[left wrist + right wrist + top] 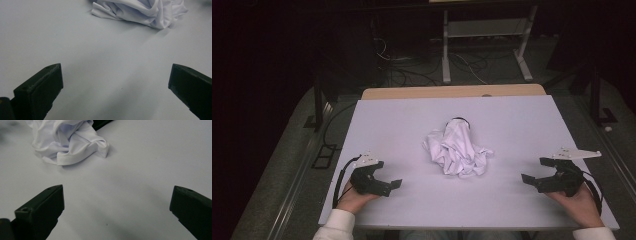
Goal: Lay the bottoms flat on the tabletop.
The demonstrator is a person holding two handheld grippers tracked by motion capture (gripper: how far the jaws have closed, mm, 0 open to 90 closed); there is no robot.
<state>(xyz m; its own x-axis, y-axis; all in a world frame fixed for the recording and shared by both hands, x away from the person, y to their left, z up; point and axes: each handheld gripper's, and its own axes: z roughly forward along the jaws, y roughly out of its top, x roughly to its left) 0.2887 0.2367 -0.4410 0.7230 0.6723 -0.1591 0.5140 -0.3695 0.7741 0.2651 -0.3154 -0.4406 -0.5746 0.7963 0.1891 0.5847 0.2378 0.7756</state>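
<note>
White garment (457,148) lying crumpled at table (512,130) centre. Left gripper (379,181) and right gripper (539,172) resting near front corners, jaws apart, empty. Likely approaching: aiming for hemmed edges, gripping single layer.

Crumpled white garment (457,148), bunched into a loose heap with many folds, peaked toward the far side, hemmed edge spilling out near the front. Lying on the pale surface (512,125) around its middle, something dark at its far end.
</note>
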